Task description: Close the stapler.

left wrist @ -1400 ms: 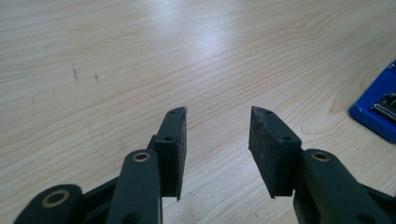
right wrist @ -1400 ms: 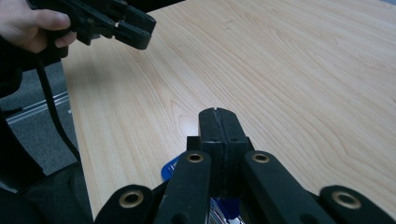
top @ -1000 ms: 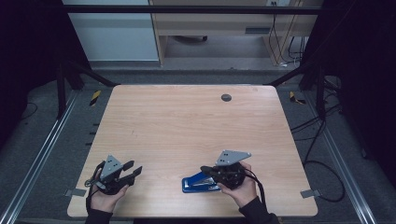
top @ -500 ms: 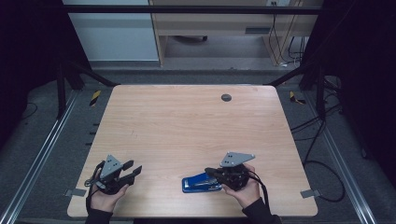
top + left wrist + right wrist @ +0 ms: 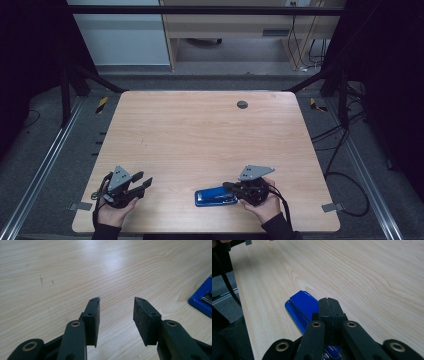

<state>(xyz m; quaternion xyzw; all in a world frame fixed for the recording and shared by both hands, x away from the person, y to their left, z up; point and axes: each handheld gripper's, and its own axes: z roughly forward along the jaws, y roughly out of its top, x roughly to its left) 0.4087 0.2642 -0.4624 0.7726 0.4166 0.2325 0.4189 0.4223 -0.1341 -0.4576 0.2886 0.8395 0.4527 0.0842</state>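
Stapler: your blue stapler point(image 5: 216, 196) lies flat at the table's point(image 5: 200, 130) near edge, long axis left-right.
Right claw point(image 5: 229, 187): closed empty, tips over the stapler's right end.
Left claw point(image 5: 145, 181): half-open, empty, well left.

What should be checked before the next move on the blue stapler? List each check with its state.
1. Blue stapler lies flat on the table, near the front edge: ok.
2. Right tongs sit over the stapler's rear end, jaws closed pad to pad: ok.
3. Right tongs actually press on or hold the stapler: cannot tell; the contact is hidden under the jaws.
4. Left tongs are open with nothing between the pads: ok.
5. Left tongs are at the stapler: not ok; in the high view they rest well to its left.
6. Bare wood lies between the left tongs and the stapler: ok.
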